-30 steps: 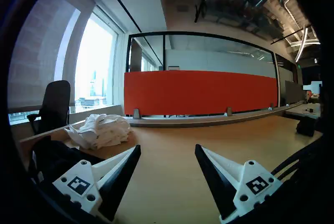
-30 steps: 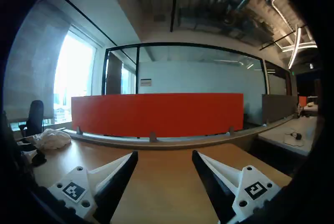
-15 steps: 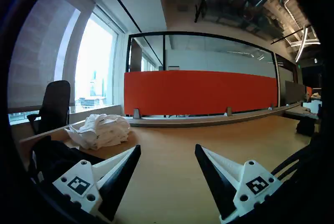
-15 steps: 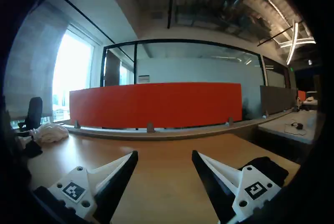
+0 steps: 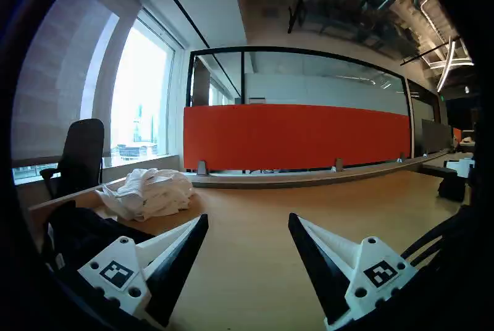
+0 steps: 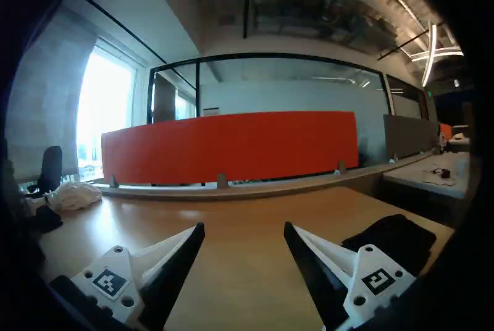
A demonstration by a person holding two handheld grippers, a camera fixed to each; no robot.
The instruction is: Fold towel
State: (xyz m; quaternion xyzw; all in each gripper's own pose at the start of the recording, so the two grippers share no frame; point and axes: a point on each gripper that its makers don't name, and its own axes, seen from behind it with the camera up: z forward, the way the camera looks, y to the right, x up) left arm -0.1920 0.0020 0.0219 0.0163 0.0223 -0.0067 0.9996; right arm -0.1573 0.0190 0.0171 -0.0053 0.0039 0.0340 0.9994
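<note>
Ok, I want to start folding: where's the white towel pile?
In the left gripper view, the white towel pile sits crumpled far left on the wooden desk, near the black chair.

Daylight floods in through the window (image 5: 141,105) to the left of the left gripper (image 5: 247,215), blown out to white. The wooden desk (image 6: 247,207) ahead of the right gripper (image 6: 243,225) carries a soft sheen, brightest on its left. Up to its right, thin ceiling strips (image 6: 430,53) glow against a dim ceiling. Both pictures are sharp in the middle, and straight lines bow toward the edges.
</note>
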